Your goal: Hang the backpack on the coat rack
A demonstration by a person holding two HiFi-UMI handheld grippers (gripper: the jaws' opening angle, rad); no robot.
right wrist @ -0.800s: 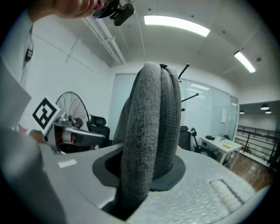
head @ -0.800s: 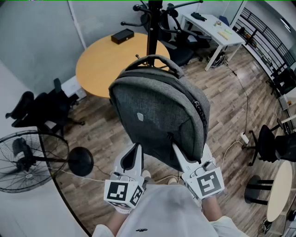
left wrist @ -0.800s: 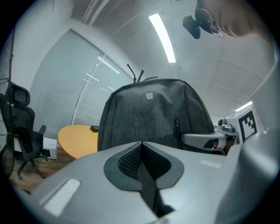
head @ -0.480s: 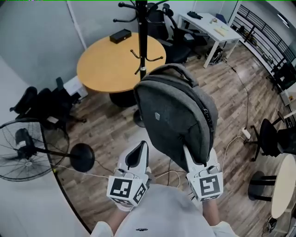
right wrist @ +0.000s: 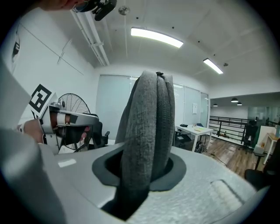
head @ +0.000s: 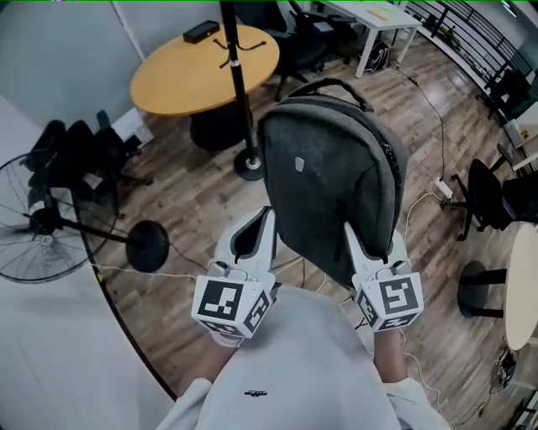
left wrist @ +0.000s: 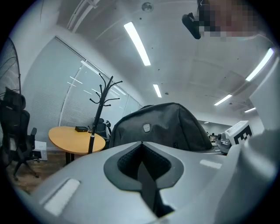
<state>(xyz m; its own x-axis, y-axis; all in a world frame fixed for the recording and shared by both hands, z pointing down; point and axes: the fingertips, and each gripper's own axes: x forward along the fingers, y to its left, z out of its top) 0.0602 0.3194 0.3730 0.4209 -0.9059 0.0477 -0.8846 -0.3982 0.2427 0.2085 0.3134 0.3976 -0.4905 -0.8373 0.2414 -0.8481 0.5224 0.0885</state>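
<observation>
I hold a grey backpack (head: 332, 180) upright in front of me, its top handle (head: 336, 86) pointing away. My right gripper (head: 363, 245) is shut on a thick padded grey strap (right wrist: 148, 131) at the pack's lower right. My left gripper (head: 255, 238) sits at the pack's lower left. Its jaws are closed, and what looks like a thin black strap (left wrist: 146, 186) is pinched between them. The black coat rack (head: 238, 92) stands just left of the backpack, its base (head: 250, 165) on the wood floor. In the left gripper view, the rack's hooks (left wrist: 104, 94) rise beyond the backpack (left wrist: 162, 127).
A round yellow table (head: 202, 63) with a black box (head: 200, 32) stands behind the rack. A floor fan (head: 42, 227) and black office chairs (head: 80, 164) are at the left. A white desk (head: 370, 13), floor cables and a power strip (head: 442, 188) lie to the right.
The rack, first hidden behind the backpack, now stands to its left and nearer. The backpack and both grippers have shifted right in view and fill more of it.
</observation>
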